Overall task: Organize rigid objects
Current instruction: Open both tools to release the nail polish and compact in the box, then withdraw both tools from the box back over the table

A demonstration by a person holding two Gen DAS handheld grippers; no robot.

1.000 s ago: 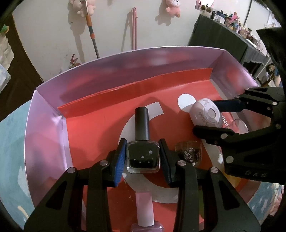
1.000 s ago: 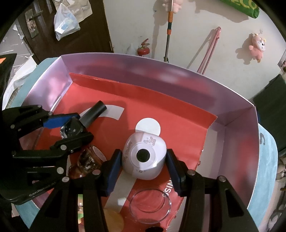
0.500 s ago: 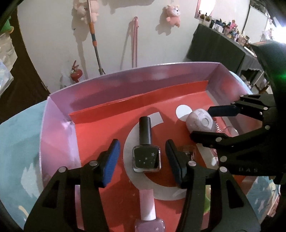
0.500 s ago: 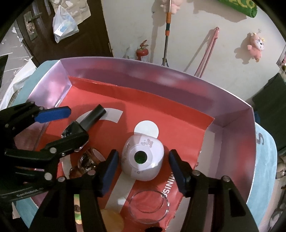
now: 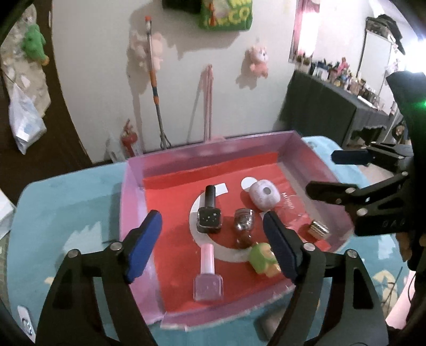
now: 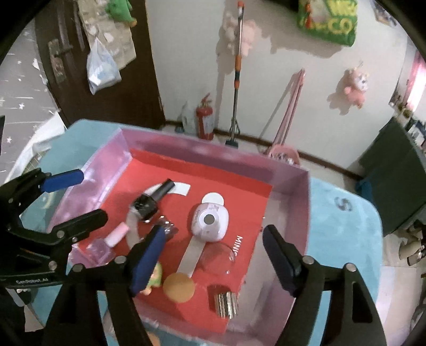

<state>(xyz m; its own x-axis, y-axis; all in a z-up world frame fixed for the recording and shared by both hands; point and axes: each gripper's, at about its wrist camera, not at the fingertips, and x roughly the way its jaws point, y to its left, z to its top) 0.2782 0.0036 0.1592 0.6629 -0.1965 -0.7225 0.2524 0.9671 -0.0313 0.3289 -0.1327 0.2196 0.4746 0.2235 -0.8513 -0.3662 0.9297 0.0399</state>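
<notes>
left gripper (image 5: 210,239) jaws opening, nothing gripped, hanging above pink box (image 5: 133,191). right gripper (image 6: 213,252) jaws opening too, holding nothing. black nail polish bottle (image 5: 209,213) lying on red liner, white round case (image 5: 265,195) lying right of it, both free. left view showing green figurine (image 5: 262,259) whole; right view showing tan disc (image 6: 179,288), hidden from left view.

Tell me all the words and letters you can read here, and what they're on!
"MINIS": red box floor, cut off by a clear dish.
"S": blue tablecloth.
"GenRobot.AI", tiny: left gripper.
"CO": green wall cushion, the rest too blurred.
</notes>
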